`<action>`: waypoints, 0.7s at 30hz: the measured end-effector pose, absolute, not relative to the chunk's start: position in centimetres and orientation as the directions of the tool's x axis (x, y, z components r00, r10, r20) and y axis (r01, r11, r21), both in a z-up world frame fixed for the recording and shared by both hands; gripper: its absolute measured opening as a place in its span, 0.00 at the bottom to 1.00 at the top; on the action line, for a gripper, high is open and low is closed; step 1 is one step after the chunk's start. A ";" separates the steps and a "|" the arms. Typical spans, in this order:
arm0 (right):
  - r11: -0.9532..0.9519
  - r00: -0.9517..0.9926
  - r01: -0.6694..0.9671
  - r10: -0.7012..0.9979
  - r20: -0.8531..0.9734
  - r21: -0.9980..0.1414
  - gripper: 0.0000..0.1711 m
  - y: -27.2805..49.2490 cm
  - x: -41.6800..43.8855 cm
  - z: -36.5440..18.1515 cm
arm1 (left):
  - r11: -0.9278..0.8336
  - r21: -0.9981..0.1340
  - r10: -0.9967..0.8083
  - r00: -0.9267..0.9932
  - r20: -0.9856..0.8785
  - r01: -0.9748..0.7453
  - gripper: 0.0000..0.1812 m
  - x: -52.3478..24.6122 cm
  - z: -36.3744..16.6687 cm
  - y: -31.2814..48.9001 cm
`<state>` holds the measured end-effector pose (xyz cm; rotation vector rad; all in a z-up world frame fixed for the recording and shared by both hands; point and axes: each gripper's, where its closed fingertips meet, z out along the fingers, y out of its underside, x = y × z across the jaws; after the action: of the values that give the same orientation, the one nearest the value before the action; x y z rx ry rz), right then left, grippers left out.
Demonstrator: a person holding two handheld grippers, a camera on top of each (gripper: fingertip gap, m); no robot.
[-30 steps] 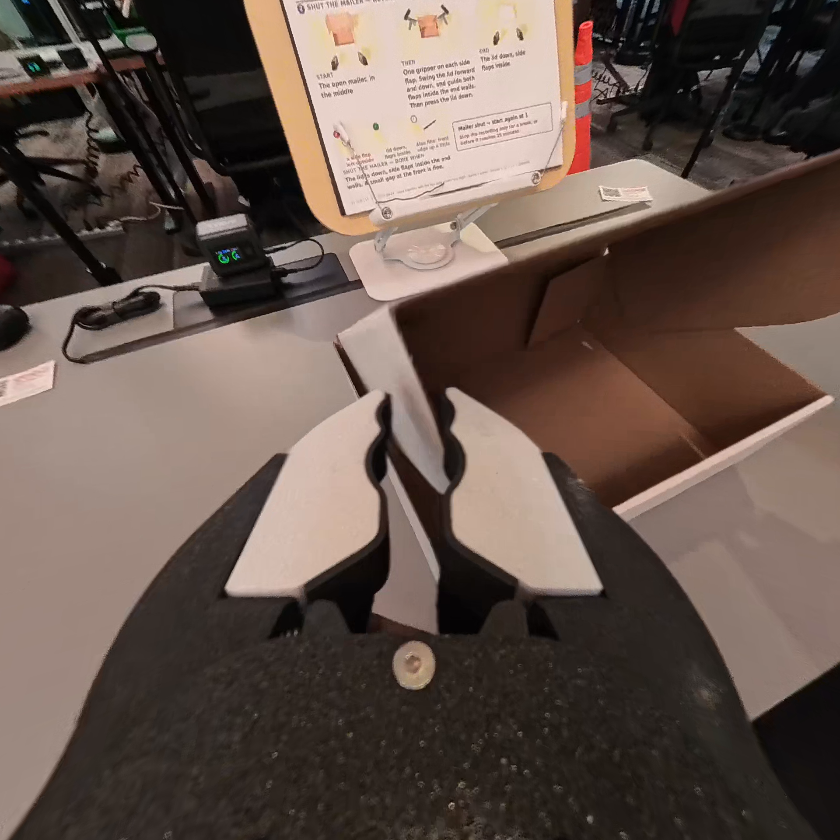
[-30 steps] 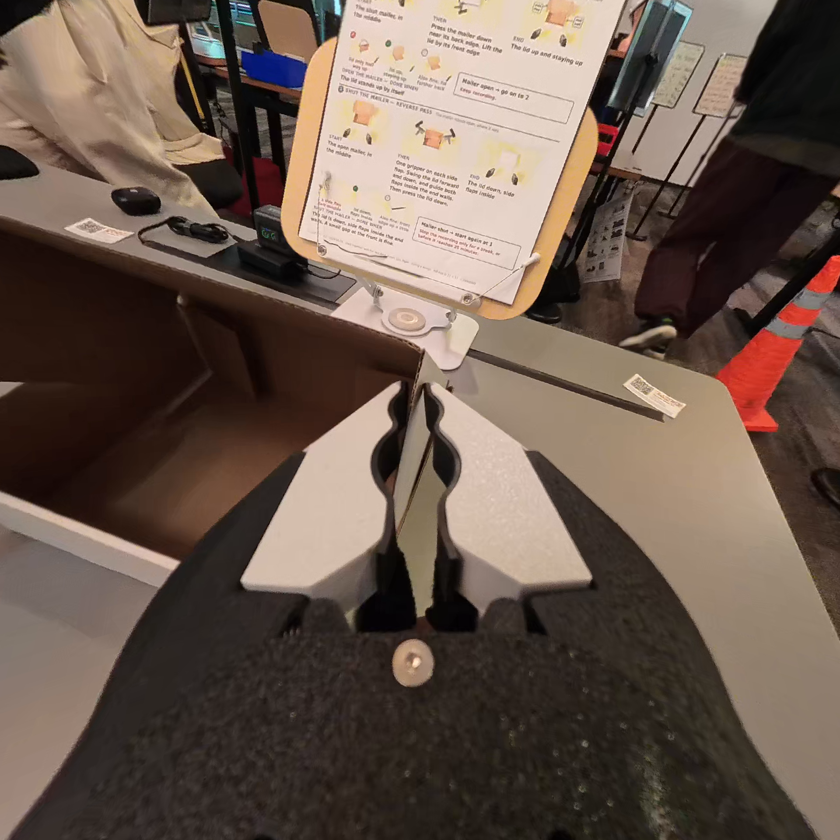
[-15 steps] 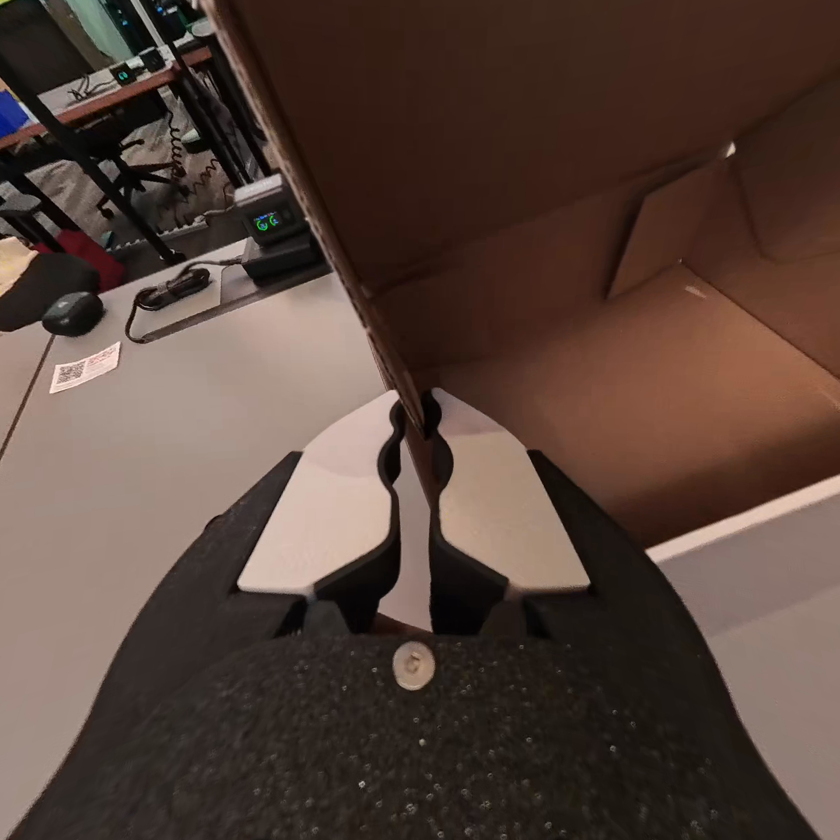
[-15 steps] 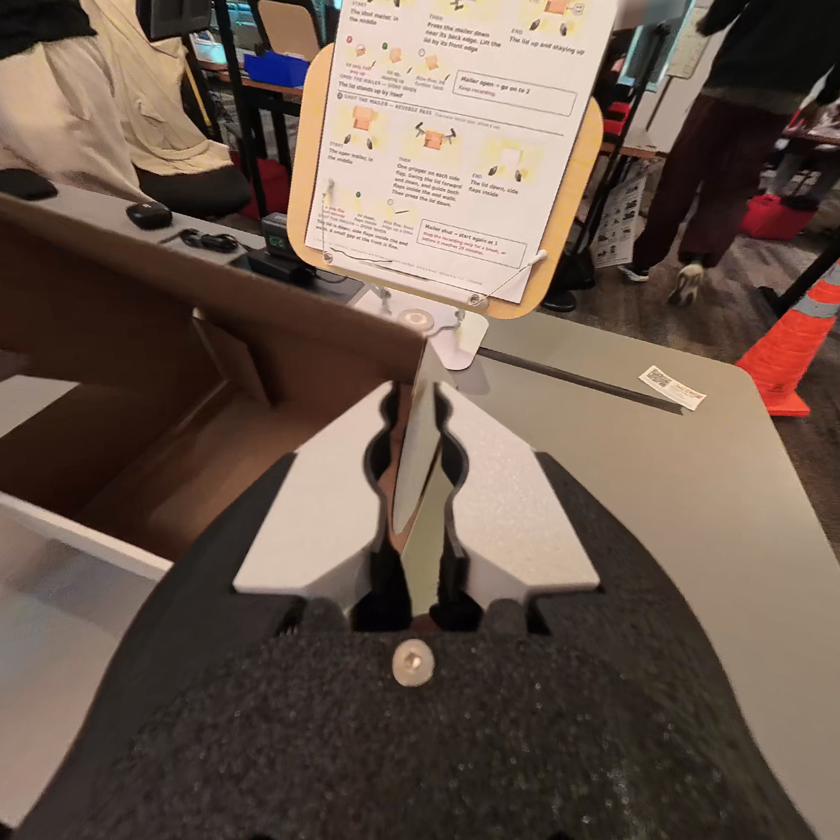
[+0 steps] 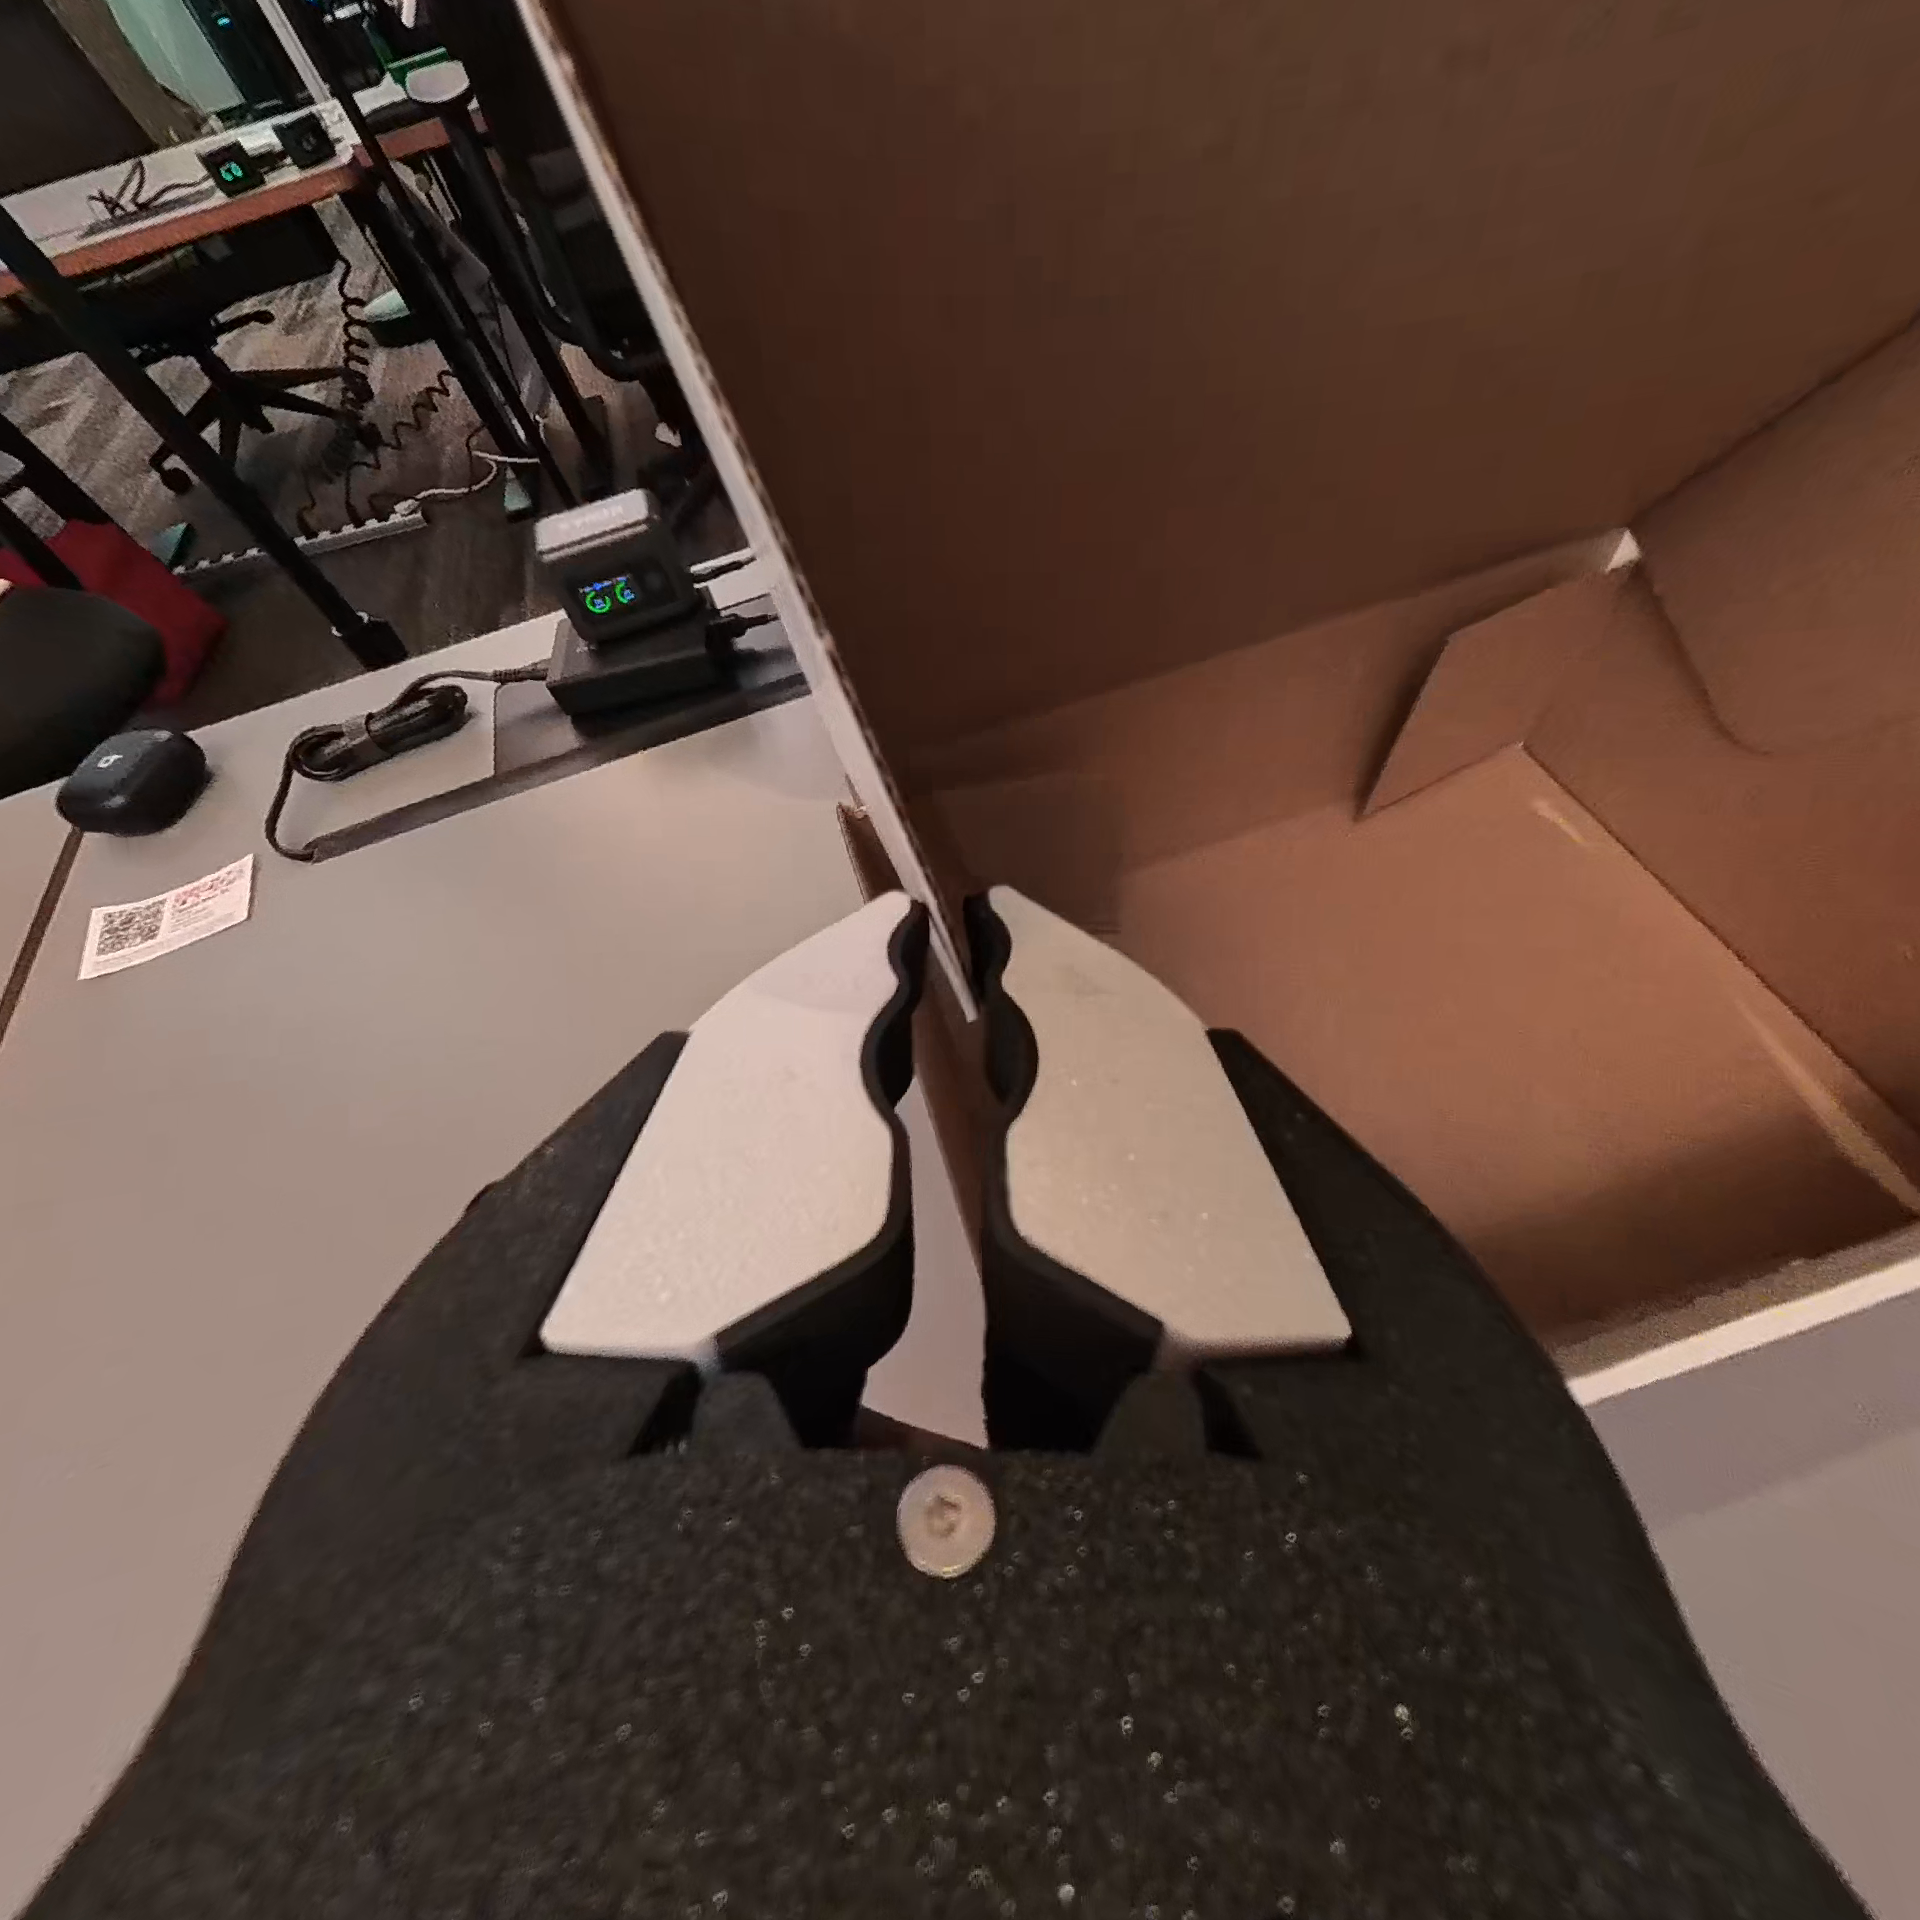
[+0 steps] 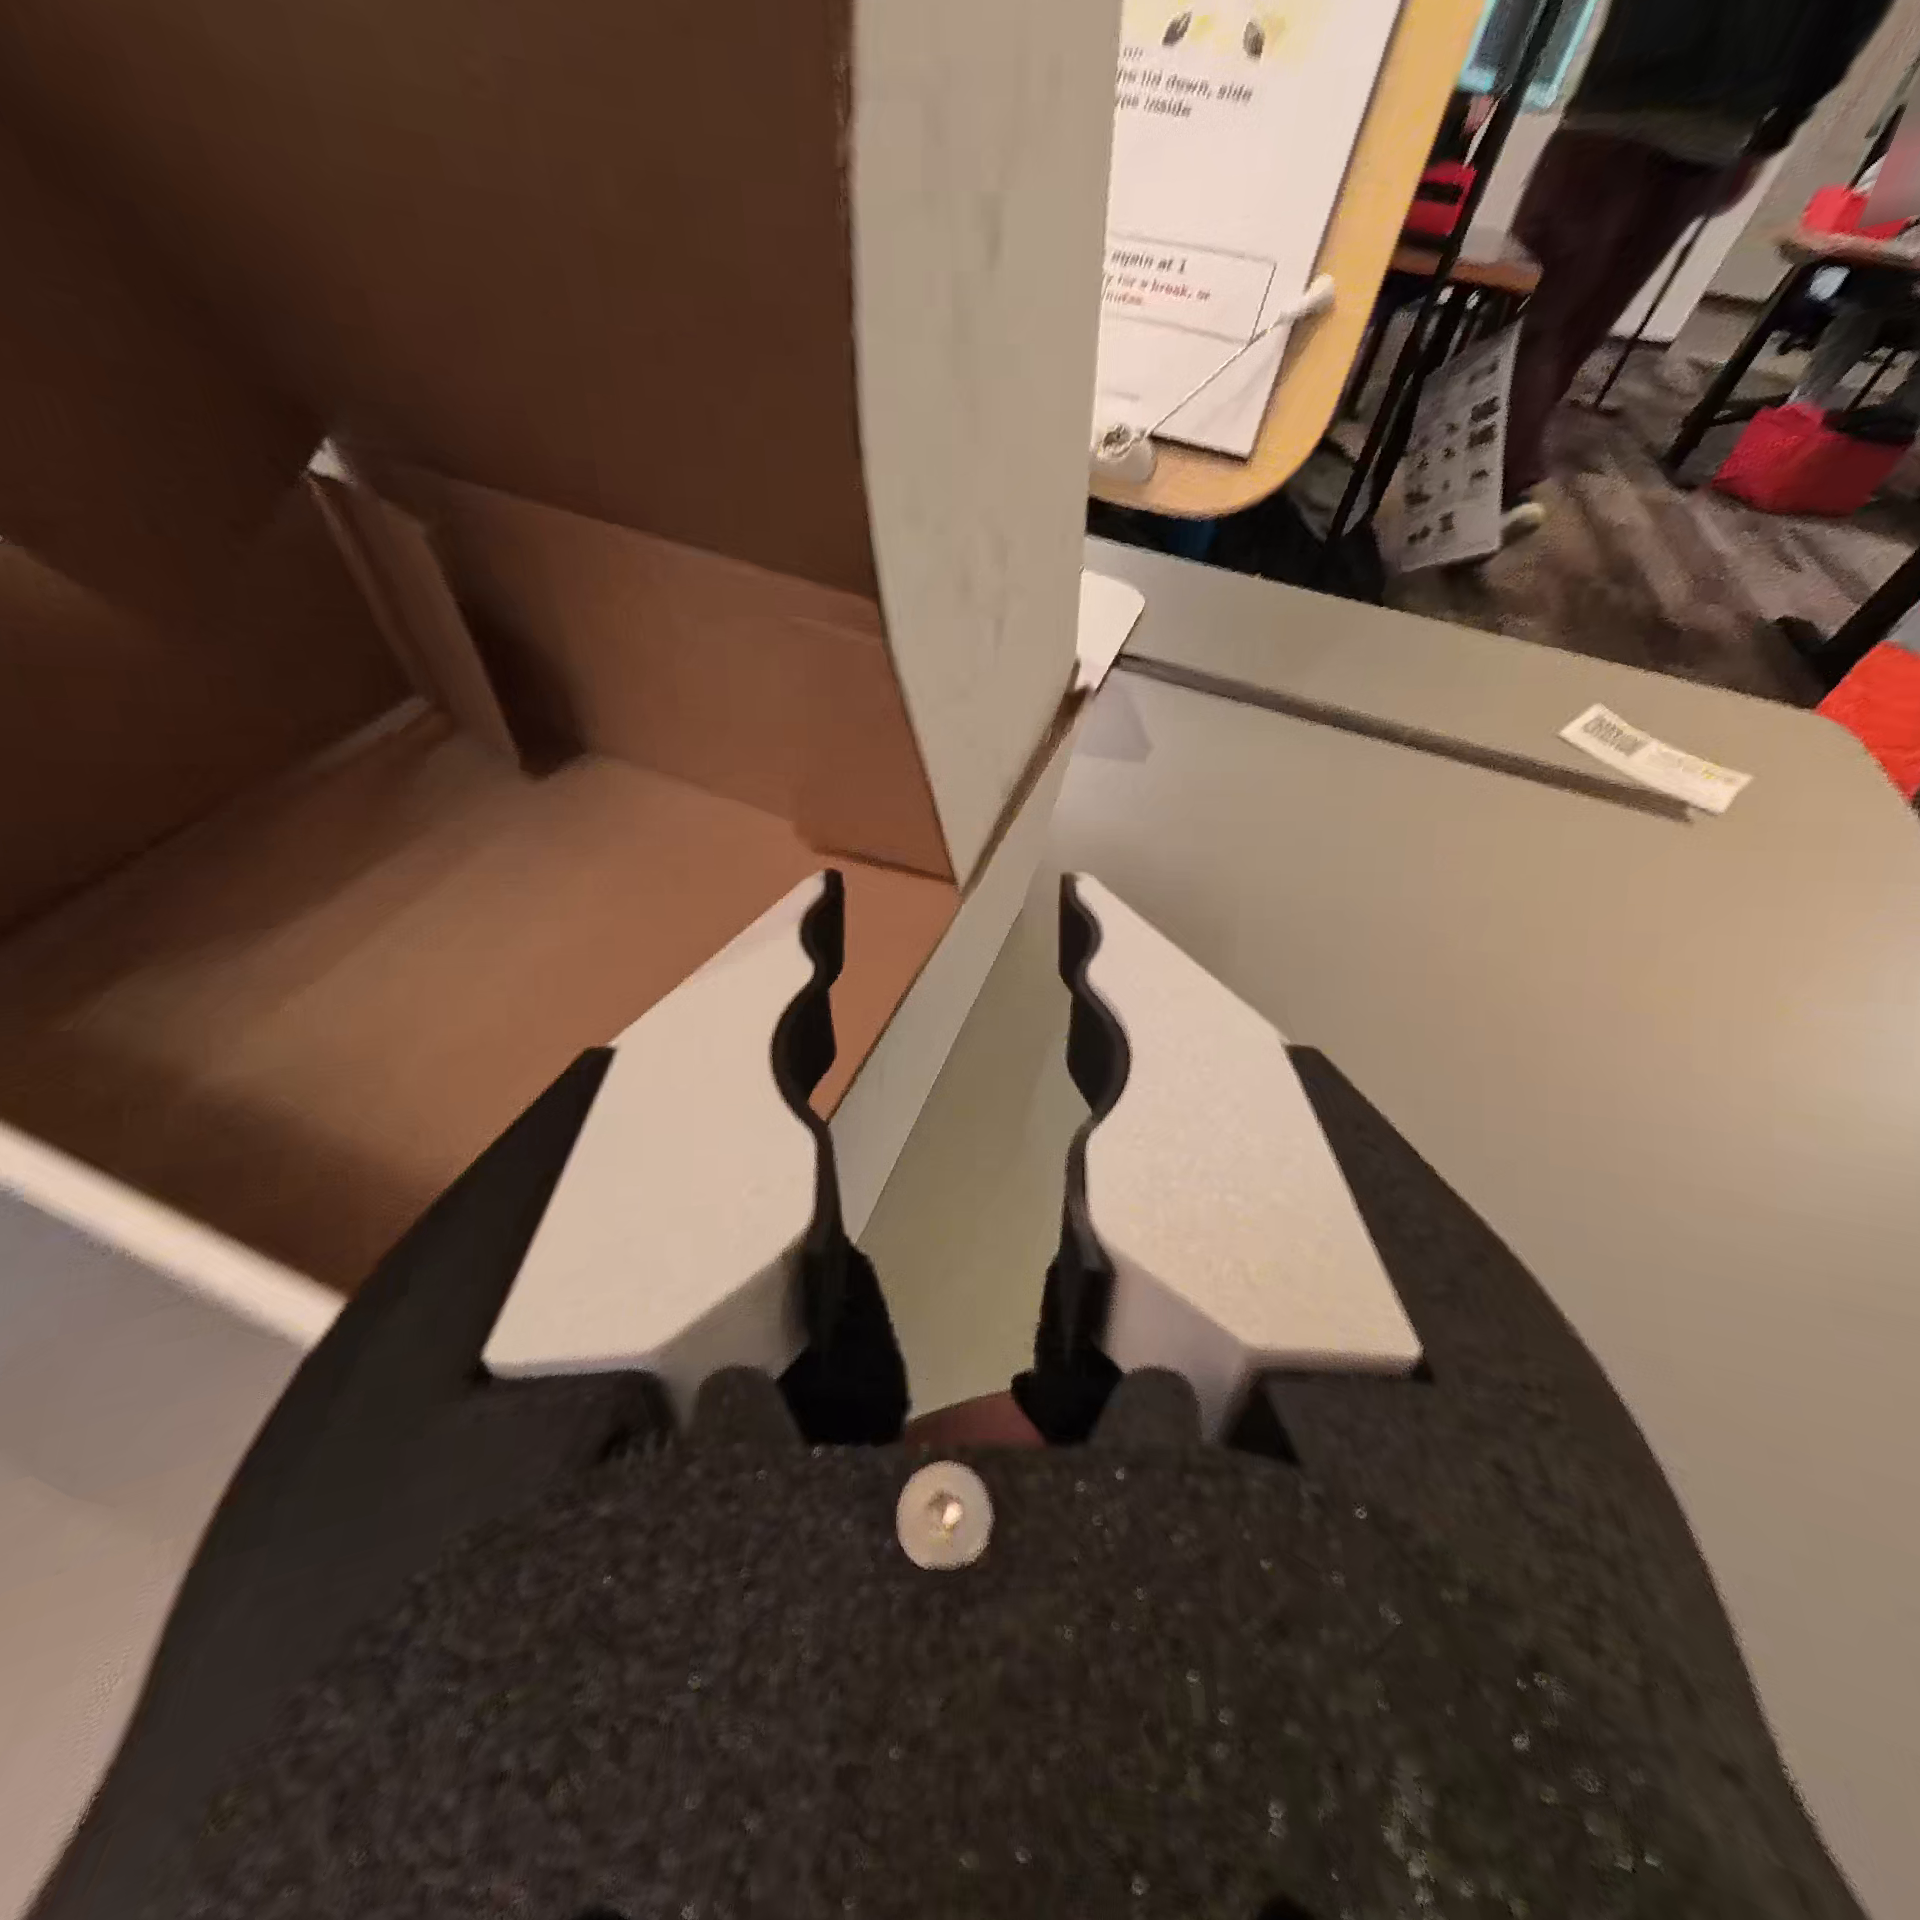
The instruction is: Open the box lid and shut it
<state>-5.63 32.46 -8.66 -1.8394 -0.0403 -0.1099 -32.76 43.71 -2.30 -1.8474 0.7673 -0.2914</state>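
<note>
A cardboard mailer box, white outside and brown inside (image 5: 1455, 987), lies open on the grey table. Its lid (image 5: 1247, 312) leans forward over the box. My left gripper (image 5: 945, 914) is shut on the lower edge of the lid's left side flap (image 5: 743, 488), at the box's left wall. In the right wrist view my right gripper (image 6: 945, 894) is open. The white right side flap (image 6: 977, 364) hangs just ahead of its tips, untouched. The box's right wall (image 6: 935, 1091) runs between its fingers. The box inside (image 6: 416, 987) lies to its left.
A charger with a green display (image 5: 608, 597), a black cable (image 5: 364, 727), a black case (image 5: 130, 774) and a paper slip (image 5: 166, 925) lie at the left. An instruction board (image 6: 1247, 208) stands behind the box. Another slip (image 6: 1652, 764) lies right. A person (image 6: 1662, 156) walks beyond.
The lid has swung forward and now fills both views. My right gripper has opened and let go of the right flap. My left gripper stays shut on the left flap.
</note>
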 end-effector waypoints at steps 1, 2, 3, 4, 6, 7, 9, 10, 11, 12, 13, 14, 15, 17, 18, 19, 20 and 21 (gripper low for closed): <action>-0.255 0.994 0.092 -0.039 0.105 -0.963 0.23 33.2 -5.5 -8.5 | -0.223 -0.905 -0.634 0.759 -0.148 -0.362 0.04 -32.6 -2.4 43.8; -0.243 0.992 0.099 -0.046 0.113 -0.965 0.21 33.9 -5.5 -8.2 | -0.217 -0.909 -0.636 0.757 -0.146 -0.357 0.05 -32.5 -2.7 43.9; -0.227 0.990 0.112 -0.056 0.128 -0.968 0.19 34.5 -5.5 -7.9 | -0.212 -0.912 -0.637 0.757 -0.144 -0.352 0.06 -32.5 -3.1 44.0; -0.211 0.988 0.128 -0.061 0.144 -0.969 0.15 34.9 -5.5 -7.6 | -0.205 -0.915 -0.642 0.753 -0.142 -0.348 0.09 -32.3 -3.5 44.1; -0.201 0.985 0.132 -0.086 0.151 -0.971 0.04 35.4 -5.4 -7.5 | -0.187 -0.916 -0.652 0.742 -0.155 -0.355 0.14 -32.1 -4.7 44.3; -0.194 0.983 0.127 -0.106 0.150 -0.973 0.04 35.5 -5.3 -7.5 | -0.175 -0.913 -0.653 0.738 -0.173 -0.369 0.14 -32.1 -5.3 44.6; -0.186 0.981 0.122 -0.127 0.147 -0.975 0.03 35.4 -5.3 -7.4 | -0.136 -0.910 -0.638 0.737 -0.222 -0.392 0.08 -32.4 -5.9 45.2; -0.192 0.980 0.123 -0.131 0.150 -0.974 0.03 35.4 -5.3 -7.5 | -0.118 -0.910 -0.626 0.741 -0.243 -0.398 0.04 -32.6 -5.8 45.4; -0.207 0.978 0.125 -0.137 0.156 -0.970 0.02 35.5 -5.3 -7.4 | -0.111 -0.906 -0.620 0.741 -0.258 -0.408 0.04 -32.7 -5.6 45.5; -0.221 0.976 0.131 -0.141 0.165 -0.966 0.02 35.6 -5.2 -7.2 | -0.111 -0.899 -0.621 0.736 -0.270 -0.424 0.04 -32.8 -5.4 45.6; -0.236 0.974 0.139 -0.143 0.176 -0.962 0.02 35.8 -5.1 -6.8 | -0.112 -0.891 -0.625 0.728 -0.280 -0.439 0.04 -32.8 -5.0 45.7; -0.258 0.972 0.143 -0.143 0.184 -0.955 0.02 36.0 -5.0 -6.2 | -0.116 -0.884 -0.627 0.724 -0.289 -0.453 0.04 -32.8 -4.4 45.9; -0.282 0.974 0.137 -0.138 0.182 -0.949 0.02 36.4 -4.9 -5.7 | -0.119 -0.877 -0.630 0.718 -0.295 -0.465 0.04 -32.8 -3.7 46.2; -0.323 0.980 0.108 -0.123 0.155 -0.940 0.01 37.2 -4.7 -4.4 | -0.143 -0.859 -0.653 0.699 -0.291 -0.491 0.04 -32.5 -2.4 46.8; -0.339 0.983 0.098 -0.115 0.144 -0.936 0.01 37.8 -4.6 -3.7 | -0.158 -0.849 -0.662 0.692 -0.287 -0.504 0.04 -32.4 -1.7 47.3; -0.350 0.984 0.094 -0.111 0.141 -0.932 0.01 38.3 -4.3 -3.1 | -0.174 -0.840 -0.672 0.686 -0.280 -0.514 0.04 -32.2 -1.0 47.8; -0.363 0.984 0.096 -0.109 0.144 -0.927 0.01 38.9 -4.0 -2.5 | -0.193 -0.832 -0.682 0.681 -0.267 -0.520 0.04 -32.0 -0.4 48.4; -0.380 0.984 0.095 -0.106 0.146 -0.920 0.01 39.6 -3.6 -2.1 | -0.211 -0.825 -0.690 0.678 -0.254 -0.524 0.04 -31.8 0.2 49.1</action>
<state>-3.65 39.56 -2.08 -1.9489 0.0080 -0.2136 -31.81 49.09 0.19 -1.8790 0.9525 -0.2047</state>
